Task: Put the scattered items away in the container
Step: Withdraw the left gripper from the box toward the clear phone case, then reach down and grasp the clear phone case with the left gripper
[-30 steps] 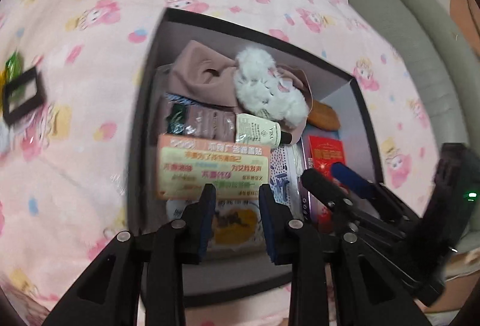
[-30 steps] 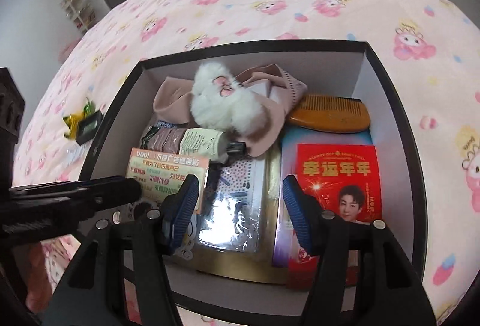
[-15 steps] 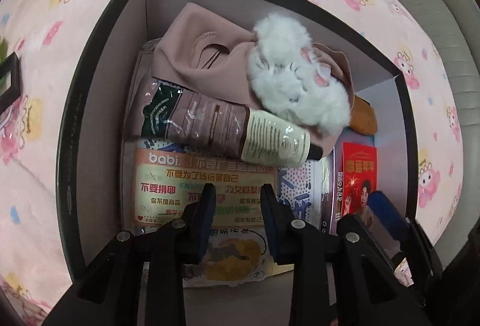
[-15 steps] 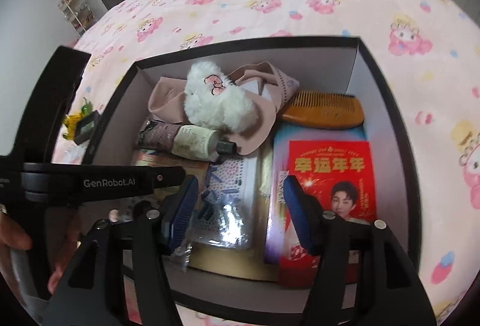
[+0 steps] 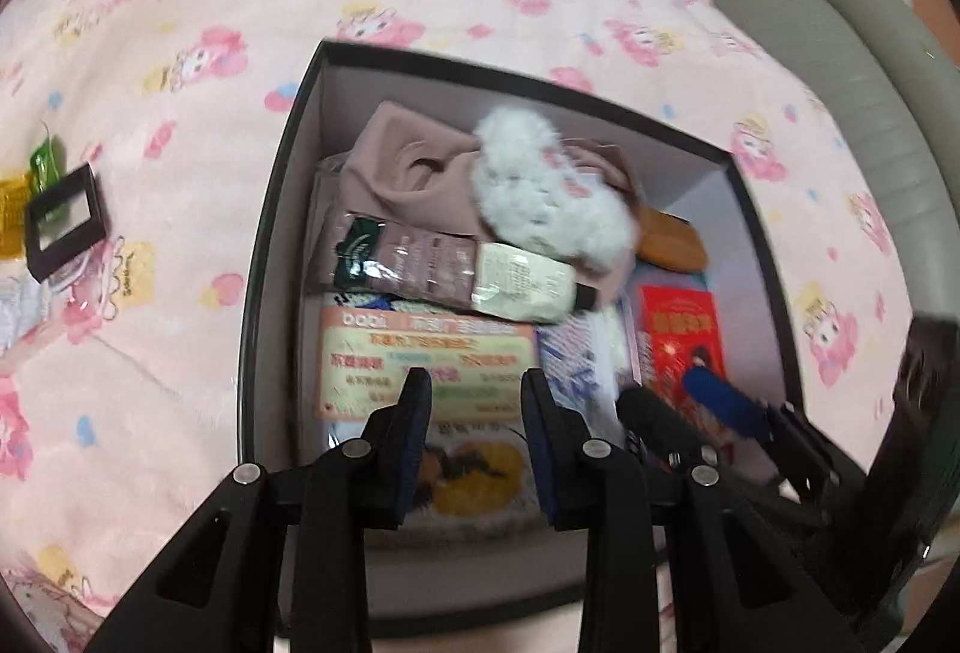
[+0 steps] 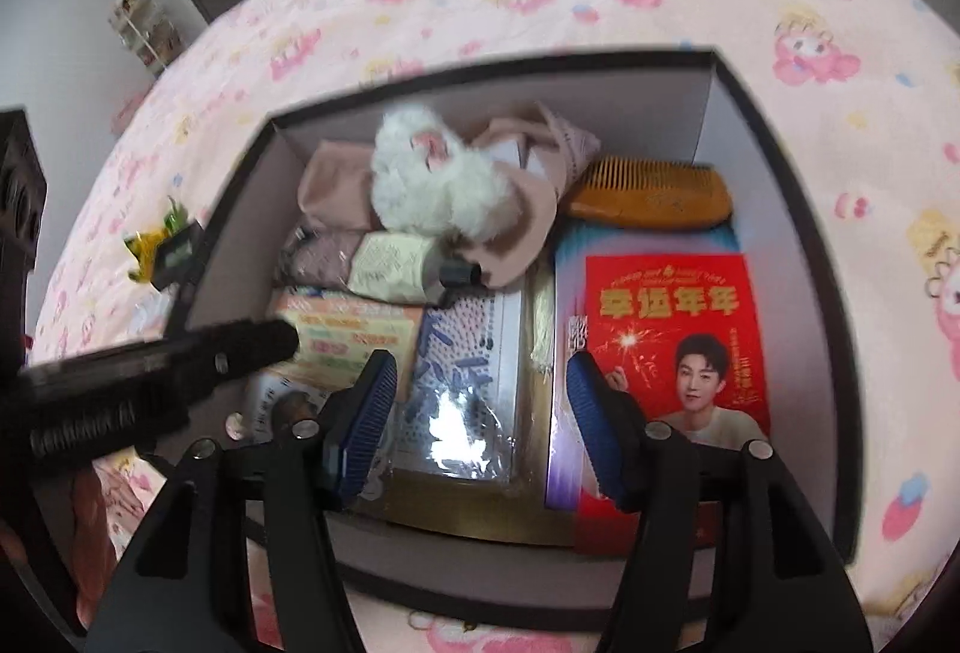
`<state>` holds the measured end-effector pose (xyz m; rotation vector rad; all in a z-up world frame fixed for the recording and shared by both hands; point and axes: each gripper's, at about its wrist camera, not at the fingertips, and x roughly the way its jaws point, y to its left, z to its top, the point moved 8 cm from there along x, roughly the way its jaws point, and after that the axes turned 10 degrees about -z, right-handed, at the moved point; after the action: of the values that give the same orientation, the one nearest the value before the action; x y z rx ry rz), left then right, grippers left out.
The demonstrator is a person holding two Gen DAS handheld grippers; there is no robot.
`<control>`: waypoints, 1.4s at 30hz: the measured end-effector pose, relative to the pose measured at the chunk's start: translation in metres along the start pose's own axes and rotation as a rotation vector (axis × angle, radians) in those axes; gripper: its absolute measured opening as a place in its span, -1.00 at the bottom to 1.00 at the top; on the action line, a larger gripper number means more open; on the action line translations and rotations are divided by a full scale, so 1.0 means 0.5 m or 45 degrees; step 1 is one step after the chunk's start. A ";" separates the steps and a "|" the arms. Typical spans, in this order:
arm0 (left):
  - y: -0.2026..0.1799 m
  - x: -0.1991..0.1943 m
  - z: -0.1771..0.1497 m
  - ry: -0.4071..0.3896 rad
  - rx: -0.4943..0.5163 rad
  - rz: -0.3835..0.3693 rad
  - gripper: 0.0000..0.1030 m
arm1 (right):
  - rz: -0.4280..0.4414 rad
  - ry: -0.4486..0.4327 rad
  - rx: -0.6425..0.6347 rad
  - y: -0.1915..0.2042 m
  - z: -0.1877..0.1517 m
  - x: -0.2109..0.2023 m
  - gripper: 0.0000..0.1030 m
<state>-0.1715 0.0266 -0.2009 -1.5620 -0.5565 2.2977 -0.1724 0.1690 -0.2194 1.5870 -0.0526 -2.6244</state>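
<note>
While both grippers hang over the packed box (image 5: 282,209), what is left to tidy lies out on the pink blanket (image 5: 150,353): a small black frame (image 5: 66,224) with a green packet (image 5: 45,164) and a yellow wrapper (image 5: 11,218) just beside it. Left gripper (image 5: 474,383) stands part open, nothing between the jaws, above an orange-labelled pack (image 5: 420,365) inside the box. Right gripper (image 6: 480,371) wide open, empty, over the clear-wrapped flat pack (image 6: 456,401). Frame lies well off to the left of the left gripper, outside the box's left wall, long axis slanting up to the right. In the right view the frame (image 6: 174,257) sits beyond the box's far left corner. Left hand judged nearer; reach goes leftward over the wall
</note>
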 end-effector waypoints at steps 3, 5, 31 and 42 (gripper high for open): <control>-0.016 -0.039 -0.013 -0.052 0.052 -0.007 -0.48 | 0.014 -0.058 0.063 0.005 -0.008 -0.034 0.19; -0.022 -0.056 -0.021 -0.062 0.075 -0.040 -0.48 | 0.018 -0.064 0.068 0.016 -0.017 -0.046 0.19; 0.274 -0.348 -0.144 -0.302 -0.224 -0.079 -0.44 | 0.276 -0.111 -0.268 0.477 -0.077 -0.129 0.18; 0.601 -0.290 -0.101 -0.290 -0.803 0.050 -0.44 | 0.196 0.031 -0.340 0.604 -0.029 0.066 0.18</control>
<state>-0.0826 -0.2961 -0.2433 -1.5564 -1.4317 2.4858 -0.1607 -0.1343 -0.2349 1.4625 0.1632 -2.3795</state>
